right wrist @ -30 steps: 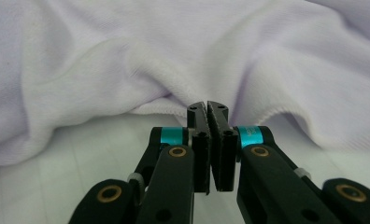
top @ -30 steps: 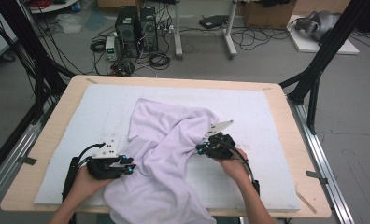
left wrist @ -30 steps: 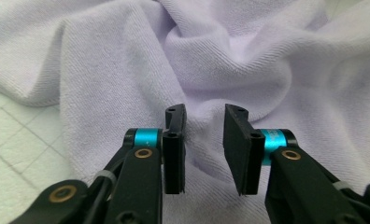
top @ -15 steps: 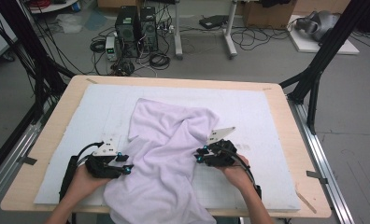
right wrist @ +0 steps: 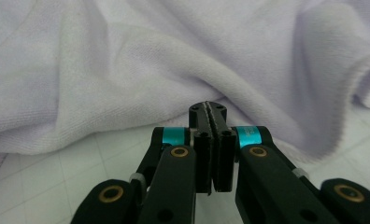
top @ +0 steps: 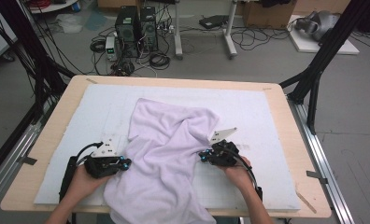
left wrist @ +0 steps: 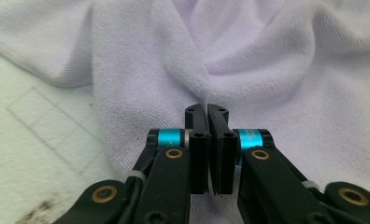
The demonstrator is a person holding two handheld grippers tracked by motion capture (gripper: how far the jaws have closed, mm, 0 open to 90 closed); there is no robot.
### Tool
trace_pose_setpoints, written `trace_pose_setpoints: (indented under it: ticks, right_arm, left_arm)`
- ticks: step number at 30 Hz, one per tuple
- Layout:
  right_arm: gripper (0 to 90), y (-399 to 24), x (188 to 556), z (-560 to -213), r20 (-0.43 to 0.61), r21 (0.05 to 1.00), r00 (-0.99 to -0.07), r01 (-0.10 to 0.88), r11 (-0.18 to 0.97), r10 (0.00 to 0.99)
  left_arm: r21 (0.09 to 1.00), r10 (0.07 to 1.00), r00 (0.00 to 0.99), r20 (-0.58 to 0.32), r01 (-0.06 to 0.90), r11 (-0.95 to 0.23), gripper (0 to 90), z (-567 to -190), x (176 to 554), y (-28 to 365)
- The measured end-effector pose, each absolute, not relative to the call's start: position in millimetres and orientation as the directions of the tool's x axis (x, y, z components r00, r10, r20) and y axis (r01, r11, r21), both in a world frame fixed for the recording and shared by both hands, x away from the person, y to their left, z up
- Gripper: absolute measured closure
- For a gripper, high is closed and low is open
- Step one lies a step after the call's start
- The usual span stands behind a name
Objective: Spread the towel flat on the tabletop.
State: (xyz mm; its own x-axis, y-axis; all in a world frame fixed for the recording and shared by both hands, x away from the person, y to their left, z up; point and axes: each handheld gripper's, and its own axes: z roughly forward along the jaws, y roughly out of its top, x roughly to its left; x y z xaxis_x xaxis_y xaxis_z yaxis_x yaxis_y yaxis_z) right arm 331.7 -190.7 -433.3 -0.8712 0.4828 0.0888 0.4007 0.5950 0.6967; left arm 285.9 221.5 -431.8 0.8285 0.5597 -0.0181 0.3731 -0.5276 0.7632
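A: From the high view, where is the towel lying?

B: It is lying crumpled across the middle of the white mat on the counter, with its near end hanging over the front edge. The left tongs are sitting at the towel's left edge, the right tongs at its right edge, each in a hand.

A: And along the left tongs' own view?

B: The left tongs are pressing together, having just been closing. Their tips are touching a raised fold of the towel; whether any cloth is pinched between them I cannot tell. The towel is spreading ahead and to the right, with bare mat showing at the left.

A: The right tongs' view?

B: The right tongs are also pressing together, having just been closing. Their tips are meeting the towel's hem where it is resting on the mat. A thin sliver may be caught; I cannot tell. The towel is rising in folds beyond them.
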Motion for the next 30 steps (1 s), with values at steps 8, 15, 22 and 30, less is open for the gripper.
trace_pose_setpoints:
  ticks: [8, 15, 22, 30]
  right_arm:
    - [74.0, -185, 336, -438, 0.075, 0.699, -0.862, 0.404, 0.591, 0.501]
    - [89.1, -184, 337, -440, 0.072, 0.696, -0.876, 0.386, 0.605, 0.476]
    - [90.0, -210, 332, -429, 0.063, 0.699, -0.860, 0.399, 0.593, 0.506]
    - [79.6, -205, 328, -427, 0.078, 0.724, -0.871, 0.384, 0.573, 0.486]
  left_arm:
    - [0.724, 0.551, 0.833, -0.047, 0.408, -0.556, 60.4, -440, 290, 215]
    - [0.731, 0.541, 0.840, -0.049, 0.399, -0.553, 81.7, -440, 291, 216]
    - [0.771, 0.538, 0.841, -0.057, 0.380, -0.512, 84.5, -431, 284, 221]
    - [0.765, 0.543, 0.838, -0.049, 0.381, -0.519, 66.6, -432, 286, 220]
